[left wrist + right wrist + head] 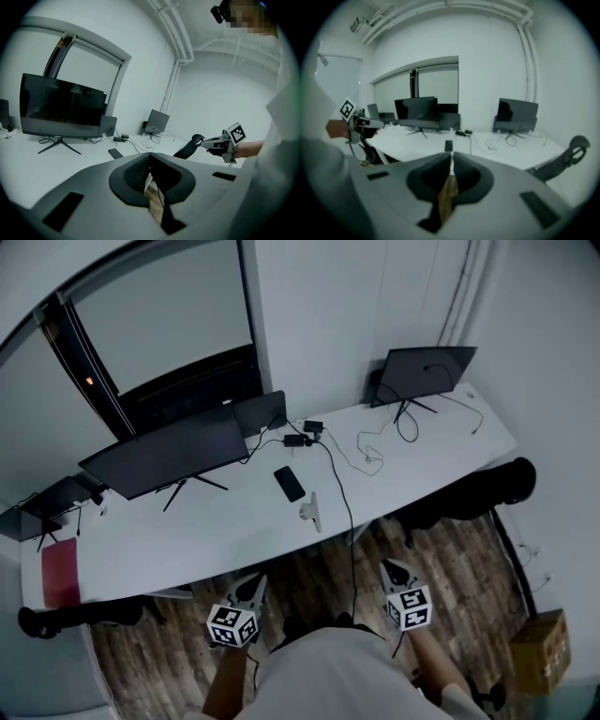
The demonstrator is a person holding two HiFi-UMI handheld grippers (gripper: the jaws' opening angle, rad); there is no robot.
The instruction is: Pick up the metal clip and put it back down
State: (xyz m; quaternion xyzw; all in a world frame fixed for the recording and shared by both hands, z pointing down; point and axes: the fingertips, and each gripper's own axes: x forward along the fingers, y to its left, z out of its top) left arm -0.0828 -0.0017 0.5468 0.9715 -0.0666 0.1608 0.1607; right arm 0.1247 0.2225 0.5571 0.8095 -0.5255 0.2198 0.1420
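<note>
1. Left claw (251,587) and right claw (395,570) are both clenching on nothing, hovering over the floor (319,573), off the bench (187,531).
2. Metal clip (310,512) is sitting by the bench's front edge, ahead and between the claws; phone (290,483) is lying just beyond it.

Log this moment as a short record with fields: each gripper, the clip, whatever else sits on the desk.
left gripper: shut, empty, over the brown wooden floor, short of the long white desk
right gripper: shut, empty, also short of the desk
pale metal clip: on the desk near its front edge, untouched
black phone: flat on the desk, just behind the clip
large dark monitor: on the desk's left part
</note>
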